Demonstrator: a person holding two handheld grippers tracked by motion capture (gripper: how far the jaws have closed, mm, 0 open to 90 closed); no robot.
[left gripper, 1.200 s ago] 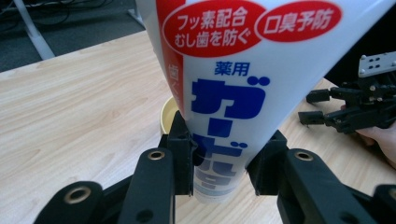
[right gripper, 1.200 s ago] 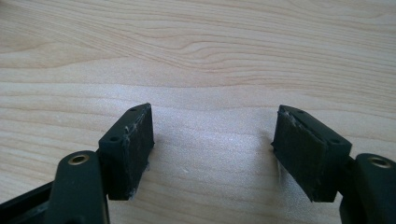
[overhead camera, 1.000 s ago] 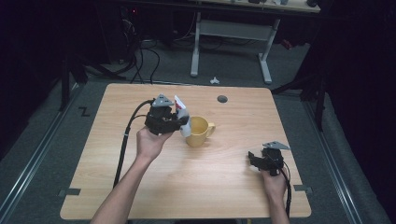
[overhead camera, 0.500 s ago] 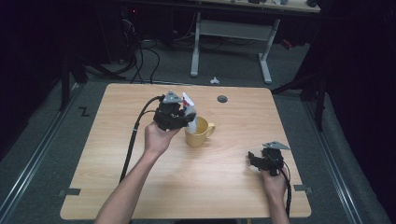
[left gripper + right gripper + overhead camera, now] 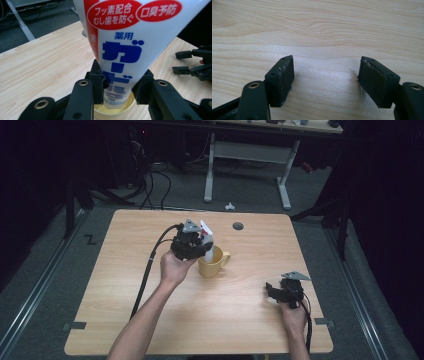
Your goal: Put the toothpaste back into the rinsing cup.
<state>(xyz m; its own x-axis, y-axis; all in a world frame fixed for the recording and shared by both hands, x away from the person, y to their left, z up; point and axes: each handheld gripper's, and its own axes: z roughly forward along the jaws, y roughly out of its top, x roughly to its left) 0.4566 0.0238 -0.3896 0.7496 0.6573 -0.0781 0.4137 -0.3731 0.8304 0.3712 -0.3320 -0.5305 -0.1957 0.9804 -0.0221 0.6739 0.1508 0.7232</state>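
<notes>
Toothpaste tube going cap-first into the yellow mug.

My left gripper (image 5: 117, 92) is clamped on the toothpaste tube (image 5: 120, 45) near its lower end, and the tube's long axis stands nearly upright, tilted a little, its bottom end already inside the rim of the mug (image 5: 212, 265) directly below. So the move I judge comes next runs straight down along that axis, then a release. The mug sits mid-table (image 5: 125, 320) with its handle toward my right side. My right gripper (image 5: 280, 292) rests well apart near the table's right edge, jaws spread and holding nothing.
</notes>
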